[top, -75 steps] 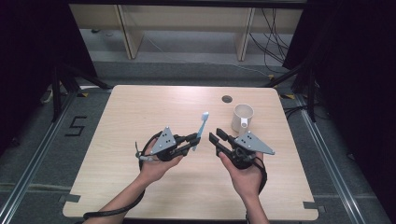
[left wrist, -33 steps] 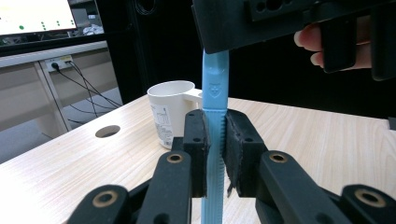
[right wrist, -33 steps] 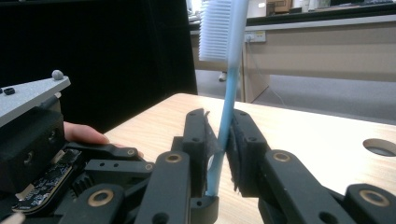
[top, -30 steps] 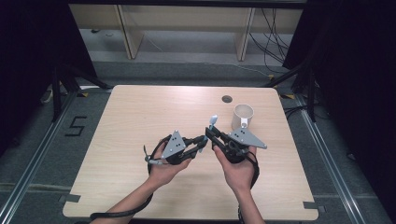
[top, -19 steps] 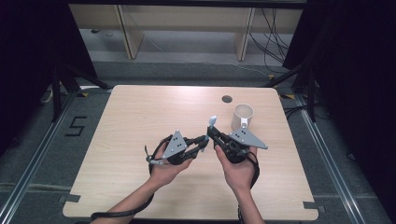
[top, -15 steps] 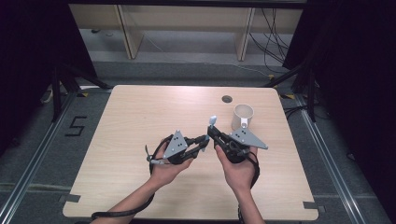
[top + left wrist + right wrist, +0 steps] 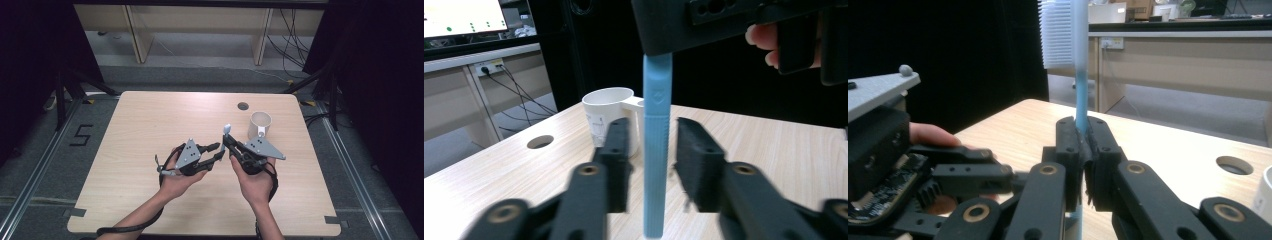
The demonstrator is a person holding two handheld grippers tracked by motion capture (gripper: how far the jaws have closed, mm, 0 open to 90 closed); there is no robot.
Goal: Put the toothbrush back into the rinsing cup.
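Note:
A light blue toothbrush (image 7: pixel 227 130) with white bristles (image 7: pixel 1057 35) stands upright above the middle of the table. My right gripper (image 7: pixel 1081 140) is shut on its handle (image 7: pixel 1080 107), with the pads pressed on both sides. My left gripper (image 7: pixel 651 160) has just been opening. The handle's lower part (image 7: pixel 656 150) hangs between its jaws with a gap on each side. In the high view the left gripper (image 7: pixel 216 150) and the right gripper (image 7: pixel 227 143) meet tip to tip. A white mug (image 7: pixel 260 125) stands just behind the right gripper.
The wooden table (image 7: pixel 150 125) has a round hole (image 7: pixel 243 106) near its far edge, left of the mug (image 7: pixel 606 112). Shelving and cables lie on the floor beyond the table. Dark curtains flank both sides.
Earlier the left gripper held the toothbrush with the hands apart. The hands came together, the right gripper closed on the handle, and the left jaws have parted from it.

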